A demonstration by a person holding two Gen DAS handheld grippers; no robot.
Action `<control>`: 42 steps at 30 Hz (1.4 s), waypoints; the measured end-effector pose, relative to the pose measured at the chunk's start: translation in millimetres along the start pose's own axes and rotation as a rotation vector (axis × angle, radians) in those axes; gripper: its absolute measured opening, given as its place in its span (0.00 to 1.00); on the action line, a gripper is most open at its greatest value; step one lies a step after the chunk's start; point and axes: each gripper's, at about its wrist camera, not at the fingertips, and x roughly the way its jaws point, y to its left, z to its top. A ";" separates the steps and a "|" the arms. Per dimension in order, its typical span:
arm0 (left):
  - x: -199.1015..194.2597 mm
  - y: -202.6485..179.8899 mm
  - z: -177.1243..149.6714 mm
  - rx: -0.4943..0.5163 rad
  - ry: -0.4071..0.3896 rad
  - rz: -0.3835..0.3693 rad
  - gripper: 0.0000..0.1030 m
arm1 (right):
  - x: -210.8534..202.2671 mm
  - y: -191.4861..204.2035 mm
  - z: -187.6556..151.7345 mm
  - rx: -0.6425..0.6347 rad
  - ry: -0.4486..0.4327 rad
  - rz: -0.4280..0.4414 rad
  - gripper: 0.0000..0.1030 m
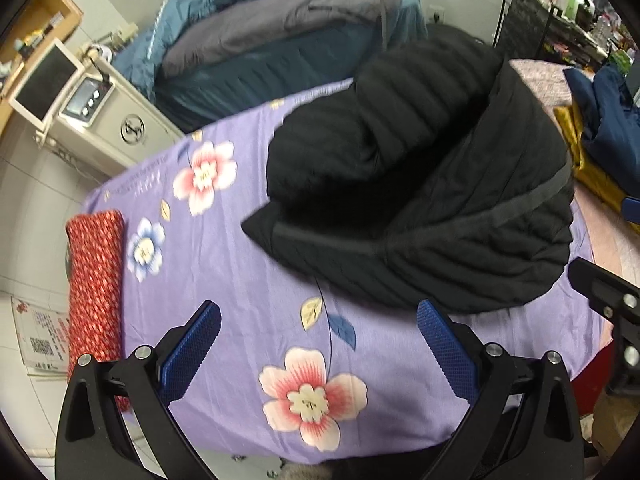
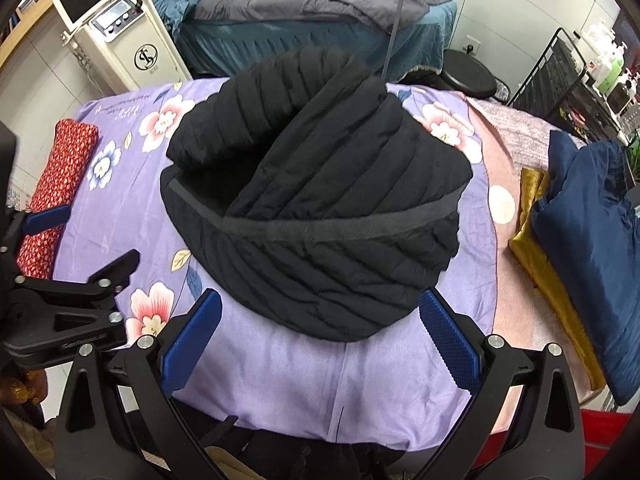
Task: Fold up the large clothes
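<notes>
A black quilted jacket [image 1: 420, 184] lies folded into a thick bundle on the purple flowered sheet [image 1: 224, 272], its sleeves laid across the top. My left gripper [image 1: 320, 344] hovers open over bare sheet, just short of the jacket's near hem, holding nothing. In the right wrist view the same jacket [image 2: 320, 200] fills the middle, and my right gripper [image 2: 320, 340] is open with its blue pads on either side of the near hem, not touching it. The left gripper [image 2: 76, 256] shows at the left edge there.
A red patterned roll [image 1: 96, 280] lies along the sheet's left edge. Navy [image 2: 592, 240] and gold [image 2: 536, 220] fabric sit at the right. Behind stand a bed with grey and teal covers [image 2: 312, 12], a white machine [image 2: 120, 36], a black stool [image 2: 468, 76] and a shelf rack [image 2: 568, 80].
</notes>
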 end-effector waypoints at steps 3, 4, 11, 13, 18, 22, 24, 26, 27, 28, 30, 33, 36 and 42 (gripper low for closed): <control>-5.7 -6.0 5.7 0.017 -0.024 0.007 0.94 | -1.3 -4.1 6.4 -0.016 -0.021 -0.002 0.95; -6.4 -7.6 6.7 0.023 -0.028 0.009 0.94 | -1.7 -5.6 9.0 -0.026 -0.030 -0.005 0.95; -0.9 -15.3 12.0 0.034 -0.011 0.007 0.94 | 5.8 -14.6 34.9 -0.087 -0.059 0.000 0.95; 2.1 -15.2 13.5 0.027 -0.003 0.009 0.94 | 10.9 -14.6 44.6 -0.114 -0.062 0.004 0.95; 14.0 -14.1 15.4 0.003 0.028 0.015 0.94 | 29.6 -6.6 77.8 -0.232 -0.093 0.015 0.95; 30.5 -11.6 14.2 -0.033 0.066 0.000 0.94 | 48.8 8.1 112.0 -0.361 -0.138 0.021 0.95; 43.0 -8.1 10.6 -0.069 0.097 -0.024 0.94 | 69.9 22.3 130.5 -0.452 -0.148 -0.008 0.95; 57.2 -1.2 3.7 -0.117 0.125 -0.050 0.94 | 89.0 31.5 140.4 -0.520 -0.152 -0.046 0.95; 64.4 3.4 -0.9 -0.140 0.143 -0.053 0.94 | 98.1 33.8 145.3 -0.544 -0.149 -0.046 0.95; 73.0 9.2 -7.0 -0.170 0.167 -0.061 0.94 | 106.8 33.9 149.8 -0.554 -0.138 -0.034 0.95; 83.1 19.4 -19.0 -0.215 0.183 -0.078 0.94 | 121.0 26.7 156.2 -0.524 -0.088 0.015 0.89; 94.4 38.0 -39.1 -0.294 0.205 -0.101 0.94 | 111.8 10.8 145.8 -0.423 -0.060 0.116 0.52; 102.0 53.3 -53.8 -0.353 0.213 -0.119 0.94 | 86.1 -6.1 119.3 -0.376 -0.056 0.185 0.29; 99.0 77.8 -48.0 -0.397 0.148 -0.163 0.94 | 32.4 -29.4 11.7 -0.349 0.017 0.258 0.14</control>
